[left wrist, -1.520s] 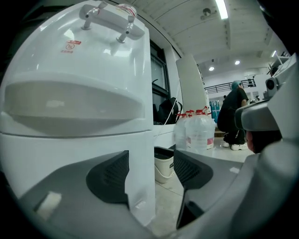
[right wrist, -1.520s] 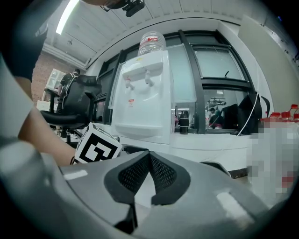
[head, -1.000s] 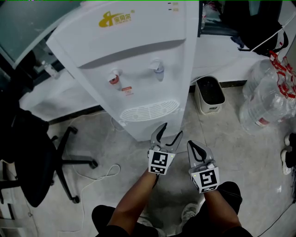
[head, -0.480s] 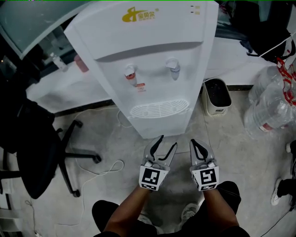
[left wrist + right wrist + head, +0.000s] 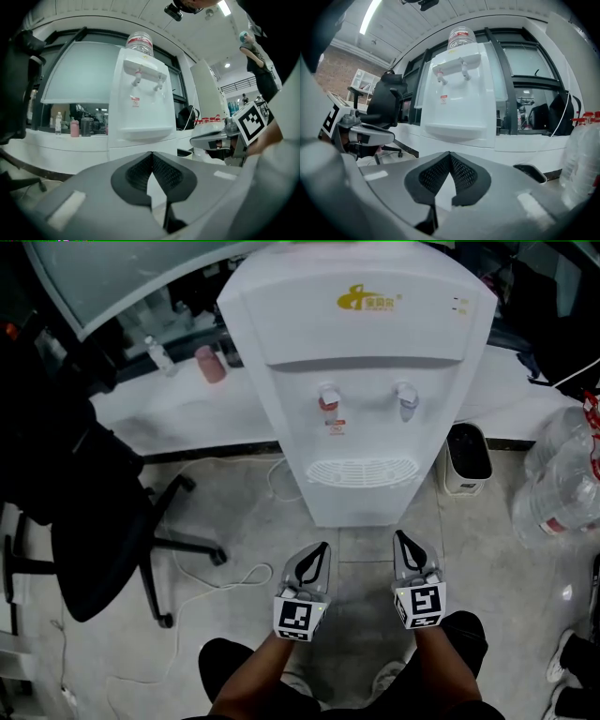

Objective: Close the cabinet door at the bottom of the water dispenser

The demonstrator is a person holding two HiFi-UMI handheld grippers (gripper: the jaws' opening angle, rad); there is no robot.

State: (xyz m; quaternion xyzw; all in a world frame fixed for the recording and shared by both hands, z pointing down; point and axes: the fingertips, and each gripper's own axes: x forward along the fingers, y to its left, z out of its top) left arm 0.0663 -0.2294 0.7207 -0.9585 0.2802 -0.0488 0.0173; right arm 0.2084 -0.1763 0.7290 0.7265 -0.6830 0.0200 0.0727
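At the centre of the head view, towards the top, stands the tall white plastic water dispenser [image 5: 361, 352], with a red tap [image 5: 328, 399] and a blue tap [image 5: 406, 397] above an oval white drip grille [image 5: 361, 472]. Its base meets the grey tiled floor [image 5: 244, 521] just above the two grippers, and from this steep angle the cabinet door at the bottom is out of sight. In the left gripper view the dispenser [image 5: 140, 93] rises at the middle of the frame with a clear water bottle [image 5: 139, 43] on top. Its lower front shows as a plain white face, partly covered by the jaws, so I cannot tell how the door stands.

Low in the head view, the left gripper [image 5: 322, 547] points up the frame at the dispenser's base, near it but apart. Its jaws have just been closing and now meet tip to tip with nothing between them, as its own view [image 5: 151, 153] confirms. The right gripper [image 5: 401, 535], to its right, is likewise pressed together and empty [image 5: 450, 153].

A black office chair [image 5: 103, 521] fills the left edge. A white waste bin [image 5: 467, 457] and large clear water bottles [image 5: 562, 484] sit at the right.
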